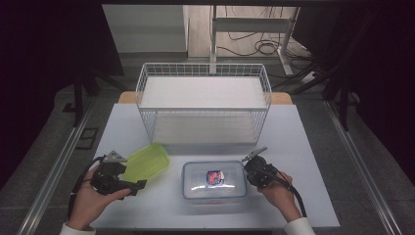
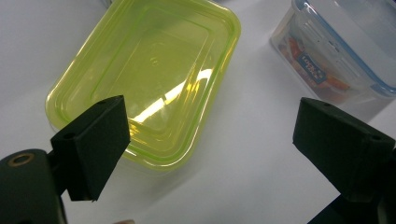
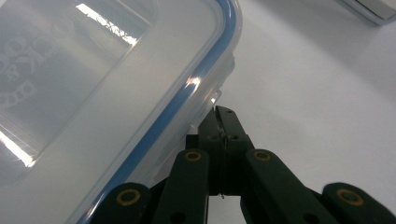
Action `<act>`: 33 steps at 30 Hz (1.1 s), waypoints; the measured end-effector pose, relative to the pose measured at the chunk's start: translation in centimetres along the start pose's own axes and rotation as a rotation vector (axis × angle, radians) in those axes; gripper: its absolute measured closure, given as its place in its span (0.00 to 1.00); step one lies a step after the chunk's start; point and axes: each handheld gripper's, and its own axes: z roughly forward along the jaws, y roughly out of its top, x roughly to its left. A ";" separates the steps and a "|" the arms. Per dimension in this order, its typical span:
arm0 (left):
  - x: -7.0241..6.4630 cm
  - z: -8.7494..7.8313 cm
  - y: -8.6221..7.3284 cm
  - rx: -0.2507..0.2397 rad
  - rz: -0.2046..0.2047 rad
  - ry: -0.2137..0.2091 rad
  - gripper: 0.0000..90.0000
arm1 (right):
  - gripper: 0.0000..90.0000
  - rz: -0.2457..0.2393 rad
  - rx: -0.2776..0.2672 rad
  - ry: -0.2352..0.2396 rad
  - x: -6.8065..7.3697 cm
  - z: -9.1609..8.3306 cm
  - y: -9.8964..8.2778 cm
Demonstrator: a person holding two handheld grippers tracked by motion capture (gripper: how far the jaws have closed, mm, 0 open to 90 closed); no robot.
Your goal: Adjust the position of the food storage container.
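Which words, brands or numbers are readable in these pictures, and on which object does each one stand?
Nothing can be quoted with certainty.
Colourful label inside the clear container: white letters on a blue patch, too small and blurred to read.
Embossed mark on the clear container's lid: raised letters, seen at an angle, not legible.
Green container: only a tiny moulded mark in the middle, unreadable.
Wire rack: no text.

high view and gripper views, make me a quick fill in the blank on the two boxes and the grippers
1. The clear box has a lid edged in ____.
2. The green box lies near the ____ gripper.
3. The right gripper has its jaws ____, at the clear box's side.
4. Behind both boxes stands a white wire ____ with two levels.

Missing words: blue; left; shut; rack
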 end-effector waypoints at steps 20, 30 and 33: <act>0.2 0.9 0.2 0.009 0.003 -0.006 0.12 | 0.99 0.098 -0.116 0.034 -2.0 -2.3 -2.1; -0.6 0.5 0.3 -0.011 -0.007 -0.012 0.12 | 0.55 0.184 -0.205 0.061 -2.7 -4.2 -3.3; -0.9 0.6 0.4 -0.020 -0.015 -0.021 0.11 | 0.47 0.240 -0.244 0.121 -3.3 -4.8 -3.9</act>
